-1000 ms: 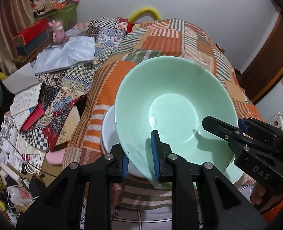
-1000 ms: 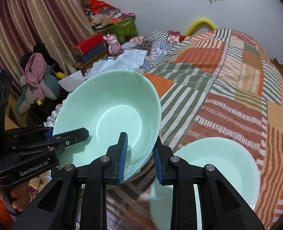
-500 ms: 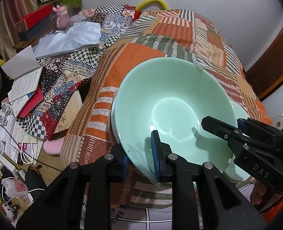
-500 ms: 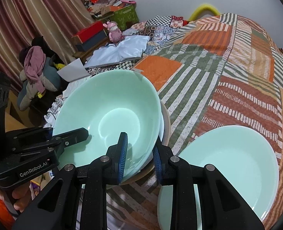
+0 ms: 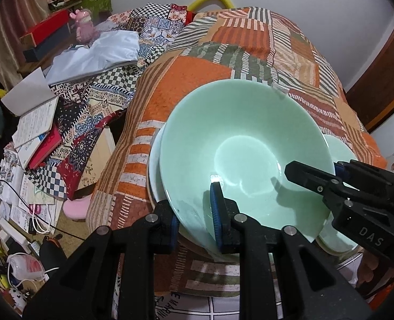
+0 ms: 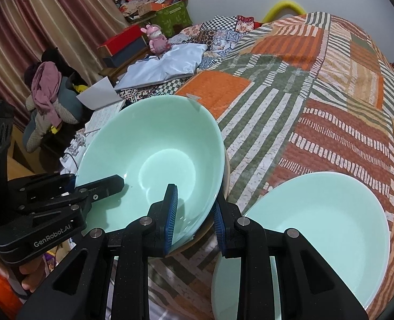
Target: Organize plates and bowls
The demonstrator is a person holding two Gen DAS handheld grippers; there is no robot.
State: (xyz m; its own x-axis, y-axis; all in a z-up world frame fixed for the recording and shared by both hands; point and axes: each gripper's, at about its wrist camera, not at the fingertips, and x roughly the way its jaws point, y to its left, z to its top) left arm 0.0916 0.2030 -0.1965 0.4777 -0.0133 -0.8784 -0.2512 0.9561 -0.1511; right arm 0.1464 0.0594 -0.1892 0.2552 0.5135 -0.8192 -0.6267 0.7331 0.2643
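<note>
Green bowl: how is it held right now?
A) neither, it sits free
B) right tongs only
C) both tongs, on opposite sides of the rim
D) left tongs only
C: the left tongs and the right tongs each straddle the green bowl rim.

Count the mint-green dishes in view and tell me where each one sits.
2. The green bowl is pinched at its rim by both grippers over a pale dish stack; the green plate lies on the quilt to its right. Others may be hidden beneath.
</note>
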